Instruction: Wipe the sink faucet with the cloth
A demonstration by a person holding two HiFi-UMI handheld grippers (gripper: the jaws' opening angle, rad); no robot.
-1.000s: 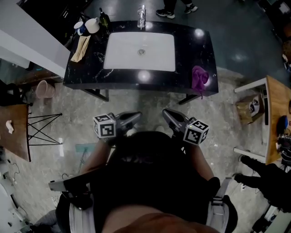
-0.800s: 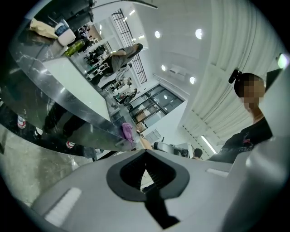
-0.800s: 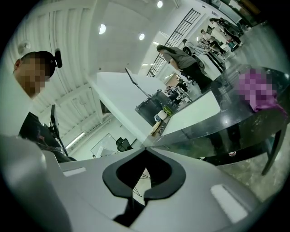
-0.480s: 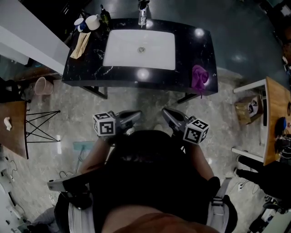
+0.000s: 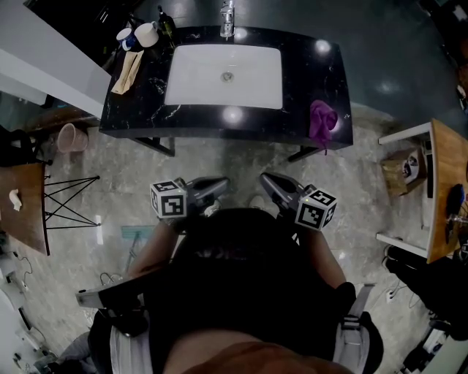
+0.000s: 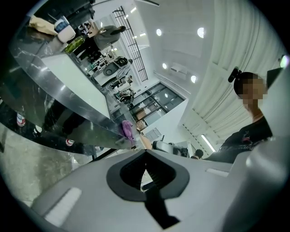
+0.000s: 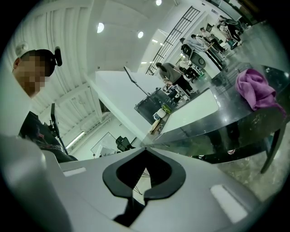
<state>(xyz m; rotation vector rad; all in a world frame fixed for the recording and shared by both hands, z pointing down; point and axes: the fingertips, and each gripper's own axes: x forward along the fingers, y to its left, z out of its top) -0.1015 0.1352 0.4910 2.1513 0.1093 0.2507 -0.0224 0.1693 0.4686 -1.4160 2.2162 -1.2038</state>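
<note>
The left tool (image 5: 221,184) and the right tool (image 5: 267,179) are clenched on nothing, well apart from the black marble desk (image 5: 314,73), whose right front corner bears the crumpled purple cloth (image 5: 322,120), with the chrome faucet (image 5: 227,18) behind the white rectangular sink (image 5: 197,80).

The head view is dim and underexposed, and the white sink (image 5: 223,77) is its brightest patch. Round ceiling lamps glare as white spots on the glossy black worktop (image 5: 322,95), one on the near side of the sink and one right of its far corner. Lines bow outward away from the sink. Both gripper views are bright under ceiling lamps, strongly curved and ringed with black corners. The left claw (image 6: 145,153) and right claw (image 7: 144,149) look slightly soft close to the lens.
</note>
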